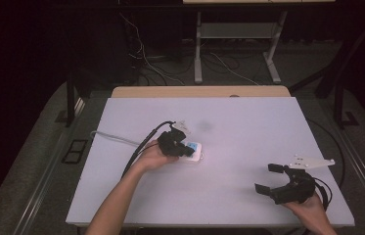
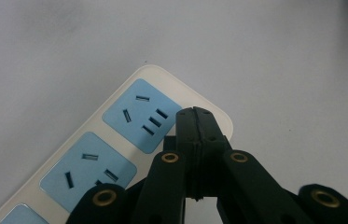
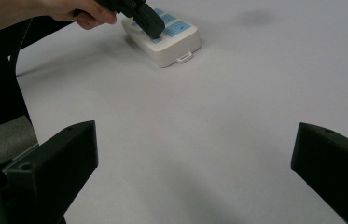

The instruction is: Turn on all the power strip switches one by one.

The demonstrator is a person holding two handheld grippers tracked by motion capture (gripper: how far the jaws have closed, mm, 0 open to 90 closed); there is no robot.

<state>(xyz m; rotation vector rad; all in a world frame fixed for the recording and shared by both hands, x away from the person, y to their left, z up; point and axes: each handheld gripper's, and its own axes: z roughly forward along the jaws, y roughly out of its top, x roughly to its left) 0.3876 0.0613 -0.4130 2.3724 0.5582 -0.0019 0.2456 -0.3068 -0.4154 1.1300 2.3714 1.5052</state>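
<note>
Pressing step in hand: left tongs (image 2: 195,116) fully closed, empty, tip down on white power strip (image 1: 193,151) near the middle of the surface (image 1: 248,142), beside its end socket (image 2: 140,114). Right tongs (image 1: 271,178) wide open, empty, well apart. Next, probably a lift straight up.

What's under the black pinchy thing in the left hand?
A white power strip with blue sockets lies under the shut left gripper, on the white table. The spot of the strip right beneath the jaws is covered, so I can't see it.
</note>
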